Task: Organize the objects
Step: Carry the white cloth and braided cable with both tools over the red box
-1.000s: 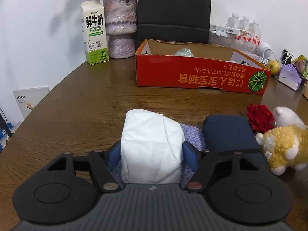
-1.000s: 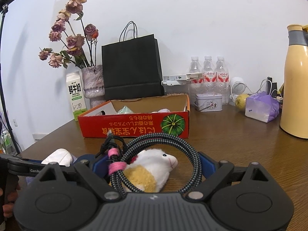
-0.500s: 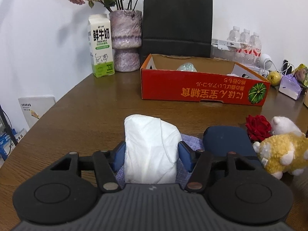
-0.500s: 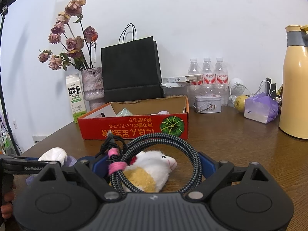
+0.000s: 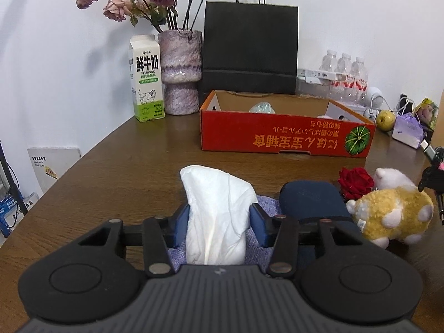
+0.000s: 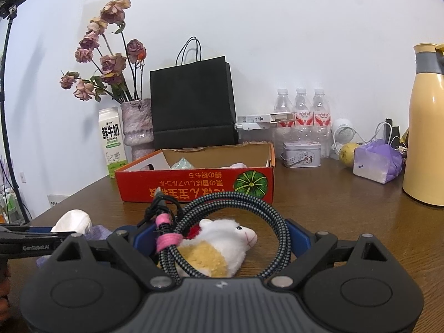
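A brown wooden table point(image 5: 116, 172) carries everything. Along its back edge stand a milk carton point(image 5: 145, 79), a mottled vase point(image 5: 180, 69) of dried flowers, a black paper bag point(image 5: 249, 47), water bottles point(image 6: 301, 111), a small tin point(image 6: 302, 154), a yellow-green fruit point(image 6: 348, 152), a purple packet point(image 6: 377, 163) and a yellow jug point(image 6: 427, 127) — with an open red cardboard box point(image 5: 285, 138) just in front of the bag. Nearer lie a lilac cloth point(image 5: 265, 208), a dark blue pouch point(image 5: 310, 199), a red rose point(image 5: 355, 181) and a plush sheep point(image 5: 388, 208) — the rose touching the sheep.
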`<state>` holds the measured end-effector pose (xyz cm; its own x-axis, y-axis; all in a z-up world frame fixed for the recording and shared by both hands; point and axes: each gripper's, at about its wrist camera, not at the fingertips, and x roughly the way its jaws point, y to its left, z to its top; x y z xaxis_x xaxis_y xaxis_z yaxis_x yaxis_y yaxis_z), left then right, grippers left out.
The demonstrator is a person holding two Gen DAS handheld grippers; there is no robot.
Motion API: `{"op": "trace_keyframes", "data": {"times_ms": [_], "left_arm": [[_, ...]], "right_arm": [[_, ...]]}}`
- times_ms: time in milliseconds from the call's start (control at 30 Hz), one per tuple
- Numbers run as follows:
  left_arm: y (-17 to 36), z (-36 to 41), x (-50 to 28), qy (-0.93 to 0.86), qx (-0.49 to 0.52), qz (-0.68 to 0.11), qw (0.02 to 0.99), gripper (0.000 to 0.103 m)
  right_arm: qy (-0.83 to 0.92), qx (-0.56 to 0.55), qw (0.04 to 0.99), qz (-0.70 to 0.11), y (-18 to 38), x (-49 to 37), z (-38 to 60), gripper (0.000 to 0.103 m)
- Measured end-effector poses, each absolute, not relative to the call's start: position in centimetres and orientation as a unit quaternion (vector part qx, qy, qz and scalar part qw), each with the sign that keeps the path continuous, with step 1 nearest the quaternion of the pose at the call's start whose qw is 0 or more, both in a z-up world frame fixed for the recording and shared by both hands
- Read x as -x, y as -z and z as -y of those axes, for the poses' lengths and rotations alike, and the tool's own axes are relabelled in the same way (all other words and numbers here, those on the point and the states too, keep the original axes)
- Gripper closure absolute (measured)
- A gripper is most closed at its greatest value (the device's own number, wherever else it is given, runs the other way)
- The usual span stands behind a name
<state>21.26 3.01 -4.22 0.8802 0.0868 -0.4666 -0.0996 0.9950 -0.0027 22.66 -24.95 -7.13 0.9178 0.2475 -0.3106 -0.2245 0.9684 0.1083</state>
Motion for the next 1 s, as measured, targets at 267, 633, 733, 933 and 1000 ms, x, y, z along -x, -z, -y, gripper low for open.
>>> {"op": "trace_keyframes", "data": {"times_ms": [267, 633, 733, 933, 1000], "left_arm": [[3.3, -2.5, -19.8, -0.045, 0.010, -0.219, 0.975, 0.055], [0.5, -0.8, -19.7, -0.013, 0.013, -0.198, 0.980, 0.054], [-0.3, -0.3, -20.1, -0.007, 0.011, -0.191, 0.981, 0.054], [-1.3, 0.3, -21.2, -0.003, 0.014, -0.184, 0.983, 0.054], [-1.6, 0.4, -21.6, -0.001, 0.014, -0.181, 0.983, 0.054]], "right_arm": [[-0.123, -0.033, 0.979, -0.159, 7.1, -22.5, 24.9, 0.011], [-0.141, -0.024, 0.978, -0.154, 5.9, -22.6, 24.1, 0.011], [-0.146, -0.021, 0.977, -0.152, 5.3, -23.0, 23.6, 0.011], [-0.153, -0.015, 0.977, -0.145, 4.0, -24.1, 22.9, 0.011], [-0.155, -0.014, 0.977, -0.146, 3.7, -24.6, 22.7, 0.011]]}}
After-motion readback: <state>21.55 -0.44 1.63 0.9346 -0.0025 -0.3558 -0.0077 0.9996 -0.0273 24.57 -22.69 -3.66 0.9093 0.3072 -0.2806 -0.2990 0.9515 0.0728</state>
